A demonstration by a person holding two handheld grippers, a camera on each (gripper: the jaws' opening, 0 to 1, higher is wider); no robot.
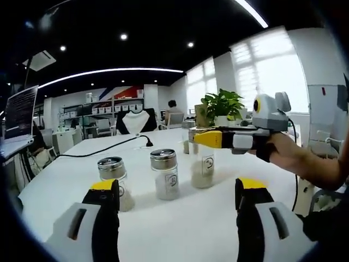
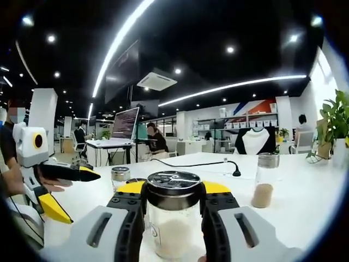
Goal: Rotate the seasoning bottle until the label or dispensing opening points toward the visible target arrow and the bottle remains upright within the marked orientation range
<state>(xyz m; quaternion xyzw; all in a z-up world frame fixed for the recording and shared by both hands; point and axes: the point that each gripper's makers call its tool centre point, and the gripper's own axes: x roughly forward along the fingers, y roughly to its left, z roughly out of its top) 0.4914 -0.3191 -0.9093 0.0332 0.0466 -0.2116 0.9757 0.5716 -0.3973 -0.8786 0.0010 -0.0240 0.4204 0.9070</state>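
Between our right hand-held gripper point(image 2: 173, 210) jaws, the seasoning bottle point(image 2: 173, 218) stands upright, clamped below its lid. Our left hand-held gripper point(image 1: 177, 199) hangs wide open, empty. We cannot make out its label.

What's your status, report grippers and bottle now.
Right gripper shut on seasoning bottle, bottle upright on white table. Left gripper open, holding nothing. Two other bottles standing apart, nothing blocking.
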